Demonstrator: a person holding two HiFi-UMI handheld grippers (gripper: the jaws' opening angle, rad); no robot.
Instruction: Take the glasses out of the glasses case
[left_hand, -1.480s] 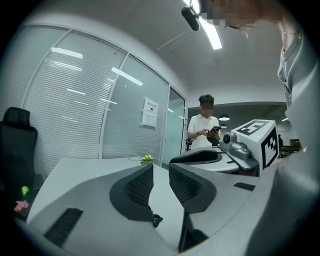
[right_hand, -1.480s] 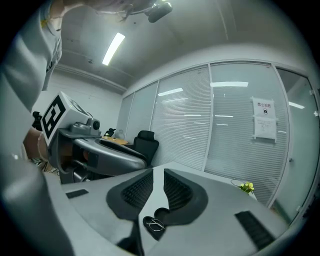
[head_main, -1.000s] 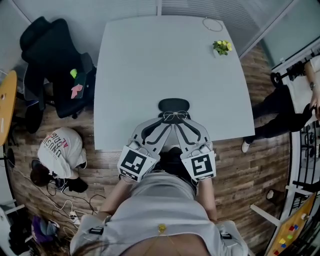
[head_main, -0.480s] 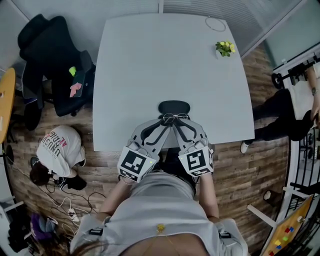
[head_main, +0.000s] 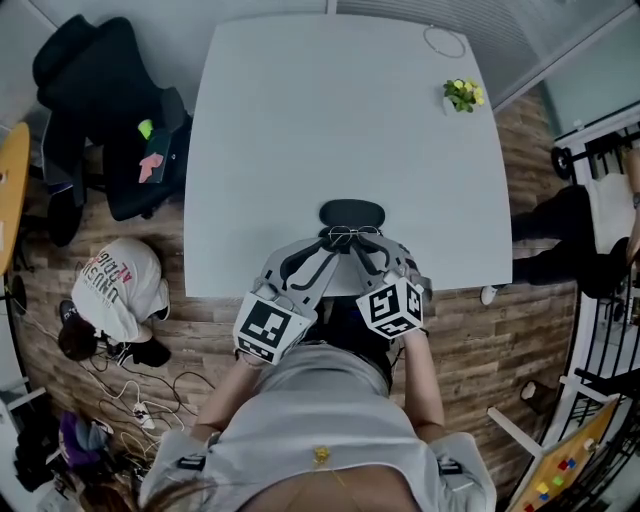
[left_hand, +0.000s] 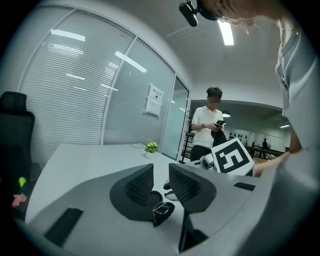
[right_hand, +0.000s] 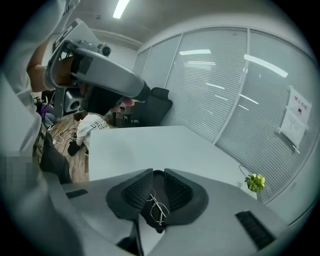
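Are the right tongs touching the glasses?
Cannot tell. The right gripper view shows the glasses between the right tongs, but neither contact nor a gap plainly.

Table (head_main: 340, 120) beyond the glasses case (head_main: 351, 213) lies open; plant (head_main: 462, 94) seemingly far off.

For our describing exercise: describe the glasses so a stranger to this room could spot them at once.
On the pale table, at its near edge, lies a black oval case. The glasses are at its near side, between the left gripper and right gripper. Thin wire rims set them apart from the solid case.
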